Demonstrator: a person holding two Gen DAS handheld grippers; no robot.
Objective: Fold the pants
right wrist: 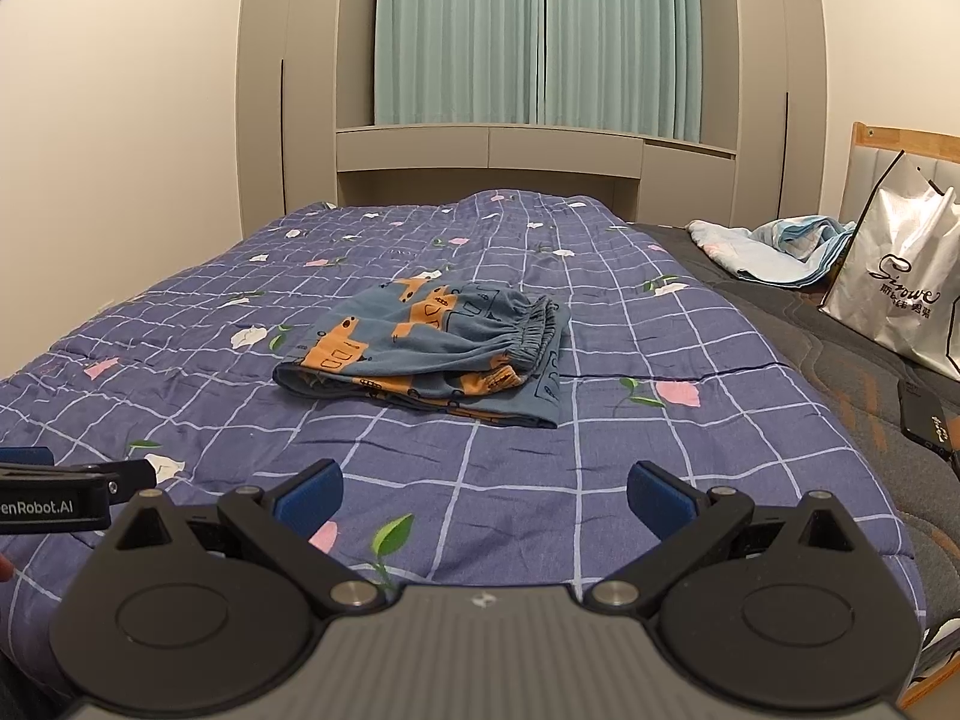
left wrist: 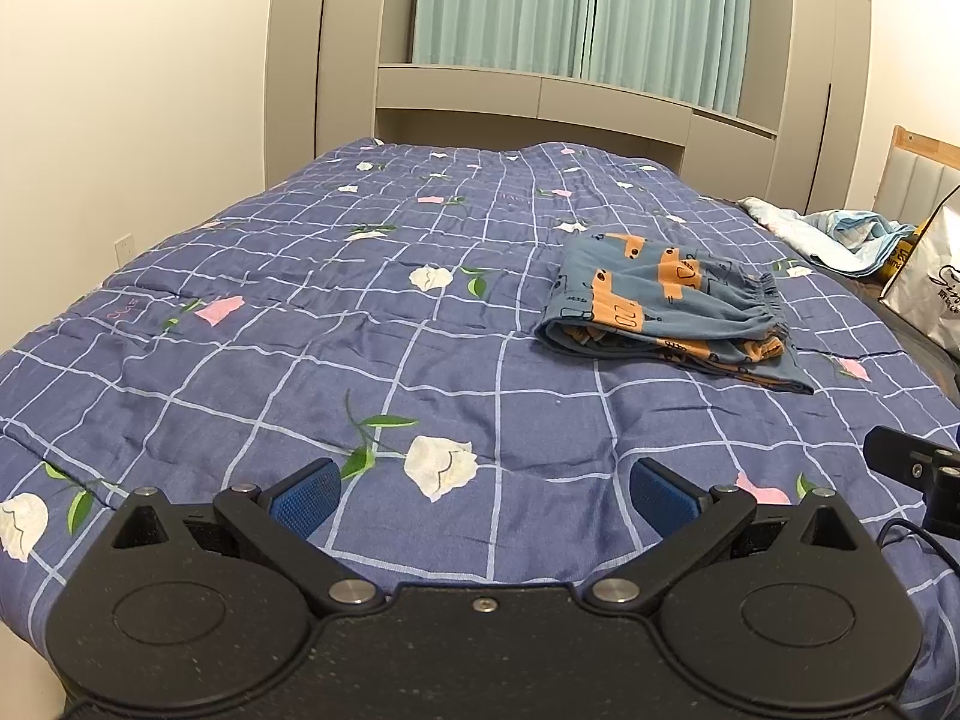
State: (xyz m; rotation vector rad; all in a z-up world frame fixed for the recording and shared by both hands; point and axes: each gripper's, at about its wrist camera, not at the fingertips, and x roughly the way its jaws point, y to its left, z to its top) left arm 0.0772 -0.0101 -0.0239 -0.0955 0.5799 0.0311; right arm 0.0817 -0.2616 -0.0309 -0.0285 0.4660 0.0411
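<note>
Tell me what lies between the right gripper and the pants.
Only bare quilt lies between the open right gripper and the folded pants, as the right wrist view shows.

Blue orange-print pants (right wrist: 429, 354) folded on quilt (right wrist: 180, 360)

I count one pair of pants (right wrist: 429, 351), folded into a single bundle, on one quilt (right wrist: 180, 360). I have two grippers in view, the left gripper (left wrist: 485, 495) and the right gripper (right wrist: 485, 495), each with two blue pads, four pads in all. Off to the side I log one white shopping bag (right wrist: 900, 294), one crumpled light-blue cloth (right wrist: 774, 249) and one dark phone (right wrist: 924, 420), with two curtain panels (right wrist: 540, 30) at the back.
</note>
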